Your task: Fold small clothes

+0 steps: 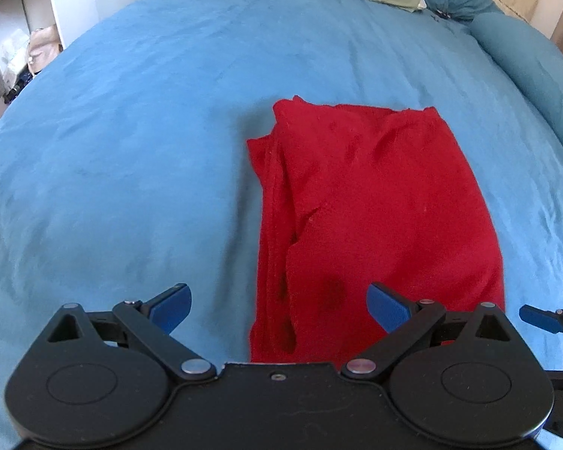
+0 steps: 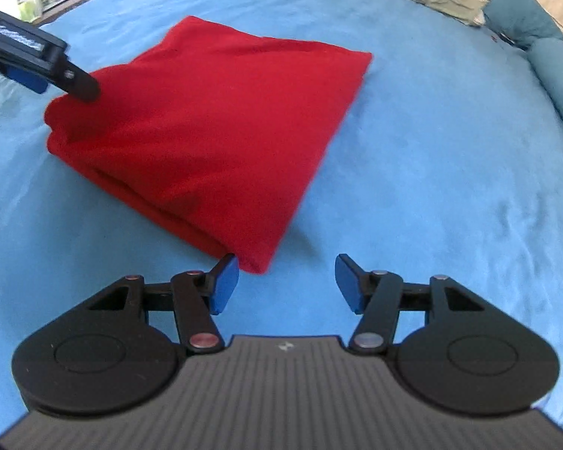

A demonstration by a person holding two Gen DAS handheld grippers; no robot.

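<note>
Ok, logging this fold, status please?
Left tongs open over red garment. Right tongs open at its near corner. Garment folded on blue bedspread. Nothing blocking.

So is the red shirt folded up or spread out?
Folded. The red garment lies as a compact stack on the blue bedspread, layered edges showing along its side.

1. The left wrist view looked low and close along its fingers over the red garment [image 1: 375,202], facing the pillows at frame top.
2. The right wrist view sat just beside it, sharing that garment [image 2: 214,127] at centre left.
</note>
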